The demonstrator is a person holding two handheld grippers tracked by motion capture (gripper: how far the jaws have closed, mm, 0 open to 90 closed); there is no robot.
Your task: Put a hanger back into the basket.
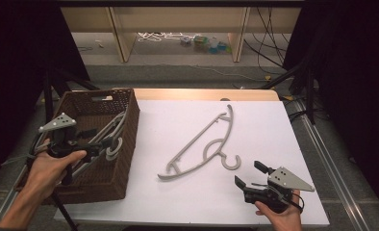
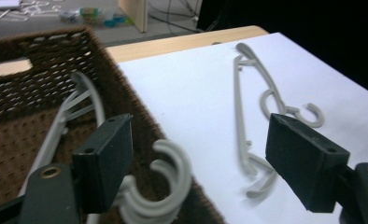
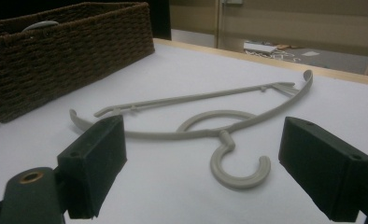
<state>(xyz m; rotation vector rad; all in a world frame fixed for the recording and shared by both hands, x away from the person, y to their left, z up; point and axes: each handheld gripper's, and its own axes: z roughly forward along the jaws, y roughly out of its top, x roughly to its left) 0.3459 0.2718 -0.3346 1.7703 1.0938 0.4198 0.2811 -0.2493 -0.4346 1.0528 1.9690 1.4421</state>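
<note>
High view: white table (image 1: 187, 202) | wicker basket (image 1: 125, 144) left | floor cables (image 1: 158, 36) | both grippers agape, empty

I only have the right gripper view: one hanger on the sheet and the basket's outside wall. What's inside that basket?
Observer: Grey hangers lie in the basket, their hooks at its rim on the sheet's side.
Operator: Where's the left gripper?
Observer: The left gripper hovers over the basket's near end with its jaws open, gripping nothing.
Operator: How am I lined up on the loose one?
Observer: In the high view, that hanger lies diagonally. Its hook is the end nearest the right gripper, which is open and not touching it.
</note>
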